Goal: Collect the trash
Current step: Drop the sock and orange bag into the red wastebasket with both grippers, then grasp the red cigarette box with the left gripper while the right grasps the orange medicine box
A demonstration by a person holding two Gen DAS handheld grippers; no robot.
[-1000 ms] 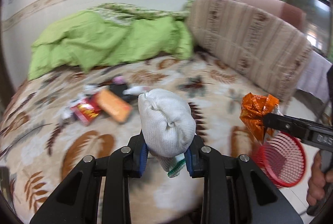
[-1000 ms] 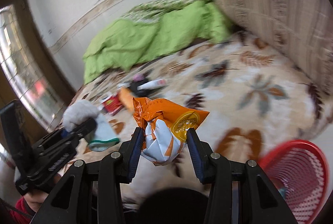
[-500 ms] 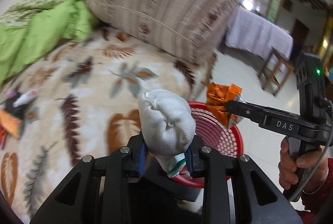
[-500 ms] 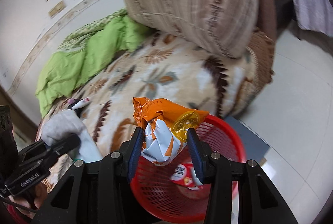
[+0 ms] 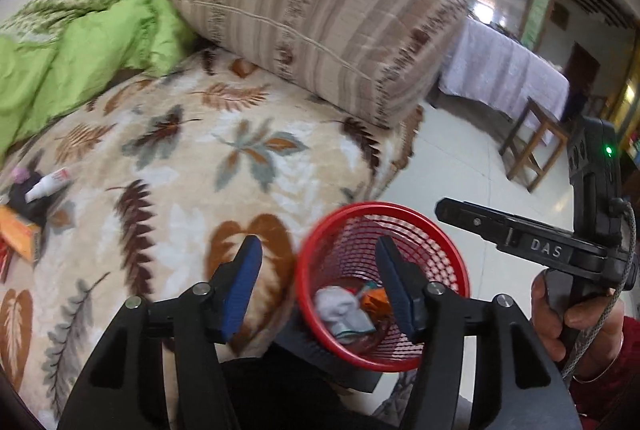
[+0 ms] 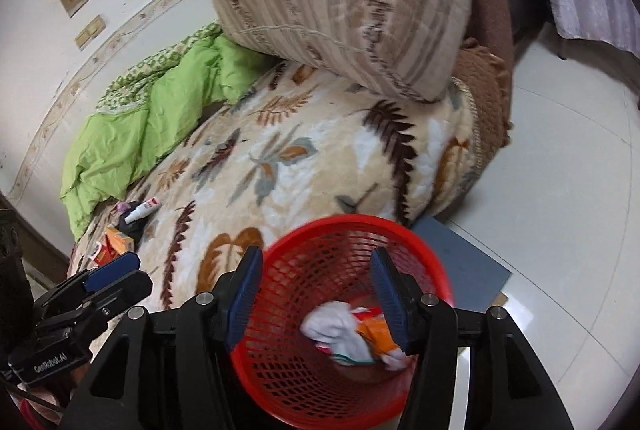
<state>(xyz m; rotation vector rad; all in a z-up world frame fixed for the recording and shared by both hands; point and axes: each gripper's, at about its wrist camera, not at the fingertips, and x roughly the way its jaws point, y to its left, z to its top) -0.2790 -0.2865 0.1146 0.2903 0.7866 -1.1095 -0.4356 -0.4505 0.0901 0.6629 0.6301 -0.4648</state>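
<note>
A red mesh basket stands on the floor beside the bed. Inside lie a white sock and an orange snack wrapper. My left gripper is open and empty, above the basket's rim. My right gripper is open and empty, over the basket; it also shows in the left wrist view. More trash lies on the blanket: a white tube and an orange box.
The bed carries a leaf-patterned blanket, a green quilt and a large striped pillow. A grey mat lies under the basket on the tiled floor. A covered table and wooden stool stand beyond.
Both grippers opened over the basket. The sock left my left gripper and the orange wrapper left my right gripper; both now lie inside the basket.
</note>
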